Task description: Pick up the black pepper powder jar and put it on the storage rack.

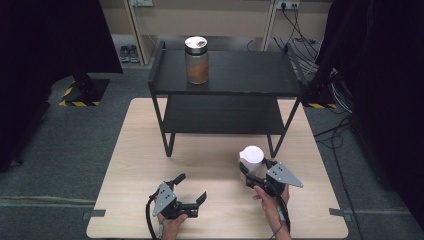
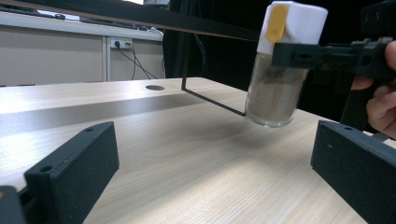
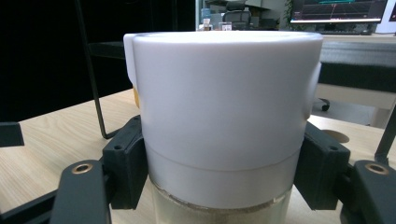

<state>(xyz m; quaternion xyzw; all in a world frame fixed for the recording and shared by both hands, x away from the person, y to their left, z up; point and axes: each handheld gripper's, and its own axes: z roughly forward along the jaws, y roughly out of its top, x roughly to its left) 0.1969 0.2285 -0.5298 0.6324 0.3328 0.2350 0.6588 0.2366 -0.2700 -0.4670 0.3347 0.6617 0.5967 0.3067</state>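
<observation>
Right gripper (image 1: 255, 172) is clamped on a white-capped clear glass shaker jar (image 1: 251, 158) with pale brownish powder inside, jaws pressed against either side just below the cap. In the left gripper view that jar (image 2: 280, 70) is tilted and lifted clear of the worktop, a yellow flip tab on the side of its cap, with the person's fingers (image 2: 385, 100) behind the holding gripper. The right gripper view puts the white cap (image 3: 224, 107) right up close, black jaws hugging both flanks.

The jar hangs over the right half of the light wooden worktop (image 1: 135, 165), just in front of the right front leg of the black two-tier metal shelf (image 1: 225, 82) that stands along the far edge.

Left gripper (image 1: 192, 190), near the front edge and left of centre, has its jaws spread wide with nothing between them, resting low over the wood. Its own view shows the two black jaws well apart over bare worktop (image 2: 187, 154).

Up on the shelf's top tier, towards its left end, a tall clear glass jar with a silver lid and reddish-brown powder (image 1: 196, 60) stands upright.
</observation>
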